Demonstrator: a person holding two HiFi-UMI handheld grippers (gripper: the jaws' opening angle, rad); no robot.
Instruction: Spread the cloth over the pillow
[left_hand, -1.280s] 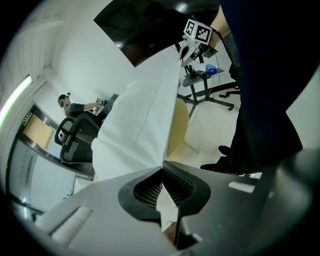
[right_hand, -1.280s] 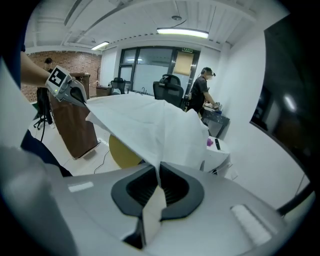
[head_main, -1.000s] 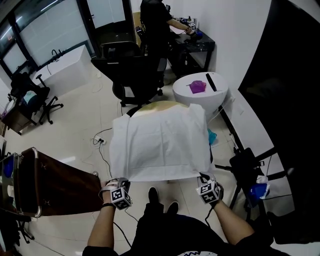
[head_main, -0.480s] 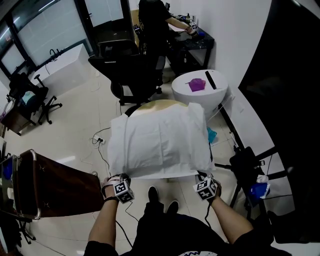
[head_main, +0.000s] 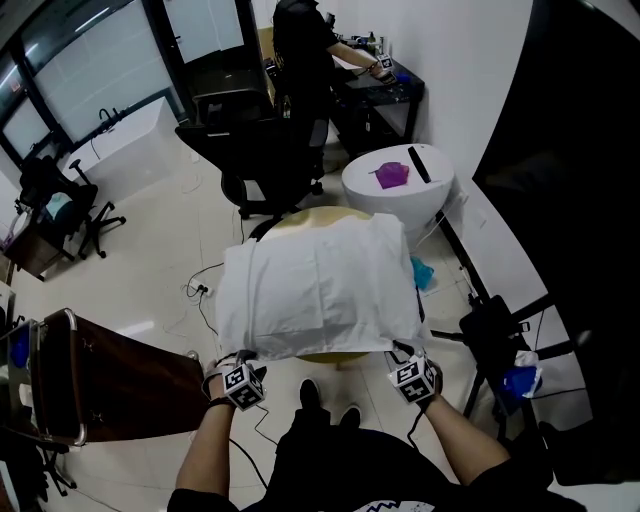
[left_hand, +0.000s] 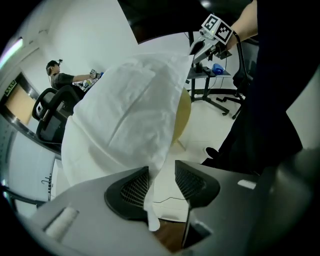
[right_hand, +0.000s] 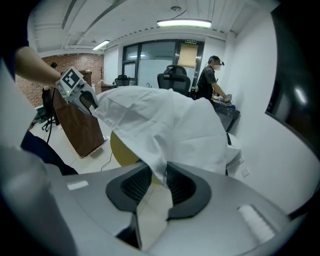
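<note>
My left gripper (left_hand: 162, 182) and right gripper (right_hand: 159, 182) have just been opening, cloth (head_main: 315, 285) corners loose inside. It lies at twelve o'clock (equally near both).

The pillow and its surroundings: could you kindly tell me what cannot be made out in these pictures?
- Pillow: every view, wholly covered by the white cloth.
- Yellow round surface beneath: head view, only slivers show past the cloth.
- Purple item on the white round table: head view, too small to identify.
- Person at the desk: head view, cut off by the top edge.
</note>
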